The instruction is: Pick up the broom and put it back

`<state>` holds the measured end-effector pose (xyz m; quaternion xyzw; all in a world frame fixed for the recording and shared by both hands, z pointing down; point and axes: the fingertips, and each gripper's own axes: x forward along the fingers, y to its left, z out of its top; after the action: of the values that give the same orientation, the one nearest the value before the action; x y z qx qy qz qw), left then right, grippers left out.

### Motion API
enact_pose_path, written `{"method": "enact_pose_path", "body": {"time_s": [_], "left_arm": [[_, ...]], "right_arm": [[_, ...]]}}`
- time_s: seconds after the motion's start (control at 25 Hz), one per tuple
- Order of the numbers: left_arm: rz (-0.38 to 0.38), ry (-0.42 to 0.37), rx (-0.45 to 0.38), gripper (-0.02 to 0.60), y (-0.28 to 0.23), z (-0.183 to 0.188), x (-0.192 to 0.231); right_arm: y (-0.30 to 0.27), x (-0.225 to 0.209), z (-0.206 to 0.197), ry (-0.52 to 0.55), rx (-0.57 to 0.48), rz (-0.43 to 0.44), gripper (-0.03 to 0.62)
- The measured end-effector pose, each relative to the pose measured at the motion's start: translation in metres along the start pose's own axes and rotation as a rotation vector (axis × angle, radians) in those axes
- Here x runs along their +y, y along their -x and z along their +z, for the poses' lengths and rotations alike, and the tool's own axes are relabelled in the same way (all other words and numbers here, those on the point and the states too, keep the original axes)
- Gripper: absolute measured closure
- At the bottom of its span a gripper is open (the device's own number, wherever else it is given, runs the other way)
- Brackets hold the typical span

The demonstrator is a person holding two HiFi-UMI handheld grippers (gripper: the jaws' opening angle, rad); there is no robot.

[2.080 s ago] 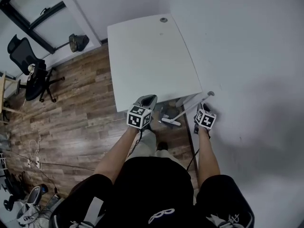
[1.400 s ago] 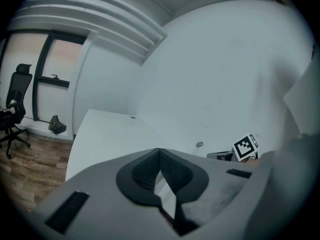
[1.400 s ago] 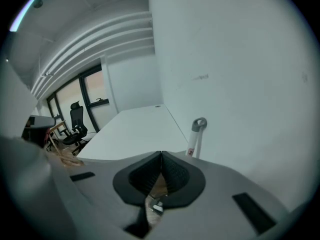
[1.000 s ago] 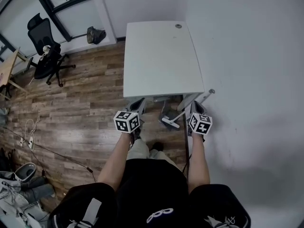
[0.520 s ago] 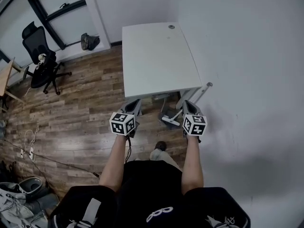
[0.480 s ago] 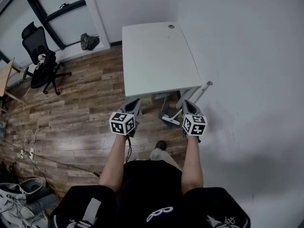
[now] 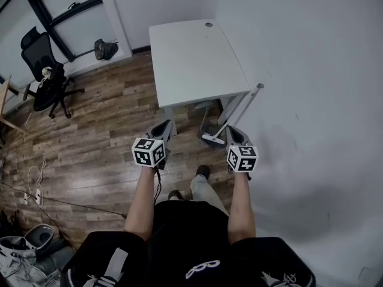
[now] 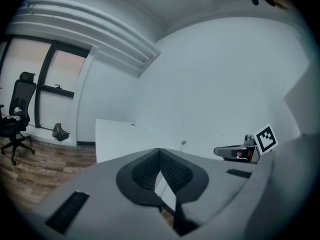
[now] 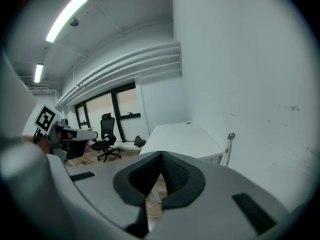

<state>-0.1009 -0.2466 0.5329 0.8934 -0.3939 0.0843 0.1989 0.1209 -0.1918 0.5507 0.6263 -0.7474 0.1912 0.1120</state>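
- Standing on the wood floor (image 7: 102,130), a person is holding the left gripper (image 7: 163,126) and the right gripper (image 7: 232,131) out ahead, each with its fingers pressed together on nothing.
- The broom (image 7: 242,107) is leaning just beyond the right gripper, its head on the floor and its handle tip against the wall (image 7: 311,70), beside the white counter (image 7: 197,58).
- An office chair (image 7: 39,70) is sitting far off at the left.

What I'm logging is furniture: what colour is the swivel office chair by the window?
Black; the swivel office chair shows best in the head view.
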Motion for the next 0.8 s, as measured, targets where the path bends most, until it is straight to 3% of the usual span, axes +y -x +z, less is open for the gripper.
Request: {"method": "enact_pose_path", "body": {"time_s": [0.8], "left_arm": [[0.006, 0.007, -0.038, 0.571, 0.106, -0.029, -0.011]], "right_arm": [[0.066, 0.068, -0.033, 0.026, -0.014, 0.015, 0.569]]}}
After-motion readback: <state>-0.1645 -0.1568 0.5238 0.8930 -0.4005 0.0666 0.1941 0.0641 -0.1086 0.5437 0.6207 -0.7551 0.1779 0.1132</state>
